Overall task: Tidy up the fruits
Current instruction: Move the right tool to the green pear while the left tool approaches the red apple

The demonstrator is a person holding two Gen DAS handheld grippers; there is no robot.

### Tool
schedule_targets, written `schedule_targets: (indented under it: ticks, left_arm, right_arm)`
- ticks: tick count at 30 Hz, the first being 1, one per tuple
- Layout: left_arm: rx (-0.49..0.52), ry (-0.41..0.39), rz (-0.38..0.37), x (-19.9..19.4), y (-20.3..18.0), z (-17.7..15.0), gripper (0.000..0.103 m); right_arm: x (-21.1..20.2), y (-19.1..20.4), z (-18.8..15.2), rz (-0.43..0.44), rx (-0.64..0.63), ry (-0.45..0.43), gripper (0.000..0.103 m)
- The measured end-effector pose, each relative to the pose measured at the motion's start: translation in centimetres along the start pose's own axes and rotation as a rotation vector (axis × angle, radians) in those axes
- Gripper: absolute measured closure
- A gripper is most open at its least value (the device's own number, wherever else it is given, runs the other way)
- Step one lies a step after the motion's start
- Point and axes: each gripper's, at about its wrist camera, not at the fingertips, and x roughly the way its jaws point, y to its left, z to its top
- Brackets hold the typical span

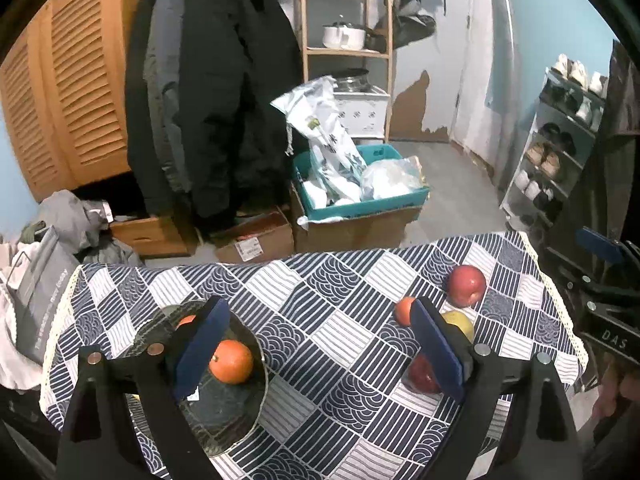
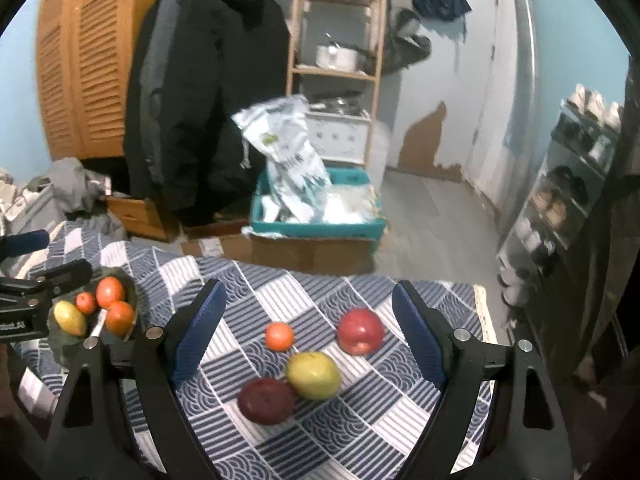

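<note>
A dark plate [image 1: 236, 412] on the patterned tablecloth holds an orange [image 1: 231, 361]; in the right wrist view the plate [image 2: 134, 294] holds three orange fruits [image 2: 110, 292] and a yellow-green mango [image 2: 70, 317]. Loose on the cloth lie a red apple [image 2: 361, 331], a small orange [image 2: 279, 336], a yellow-green mango [image 2: 313, 375] and a dark red fruit [image 2: 267, 401]. My left gripper [image 1: 320, 364] is open and empty, over the cloth between plate and loose fruit. My right gripper [image 2: 310, 344] is open and empty, above the loose fruit.
The table's far edge [image 1: 320, 256] drops to a floor with cardboard boxes [image 1: 352, 228] and a teal bin [image 1: 360, 200]. Dark coats [image 1: 216, 92] hang behind. A shoe rack [image 1: 556, 152] stands to the right.
</note>
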Motion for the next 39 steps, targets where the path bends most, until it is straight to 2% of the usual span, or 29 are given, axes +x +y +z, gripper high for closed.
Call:
schedule_targets:
  ticks: [9,16,24,39]
  left_arm:
    - [0.033,0.067,-0.016,3.4,-2.2,-0.5,0.01]
    - [0.022,0.161,-0.035,7.2,-2.9,-1.4,0.01]
    - [0.038,0.225,-0.006,10.5,-3.2,-2.5,0.01]
    - [0.026,0.302,0.029,14.8,-2.4,-4.1,0.01]
  right_arm:
    - [3.2,-2.5,-2.2,-0.011,0.037,0.109,0.019]
    - [6.9,-3.4,-3.8,0.006,0.06,0.21,0.019]
    - [11.4,-2.5,-5.0,0.078,0.09,0.319,0.019]
    - [18.3,-0.8,-8.4,0.073,0.068,0.51,0.019]
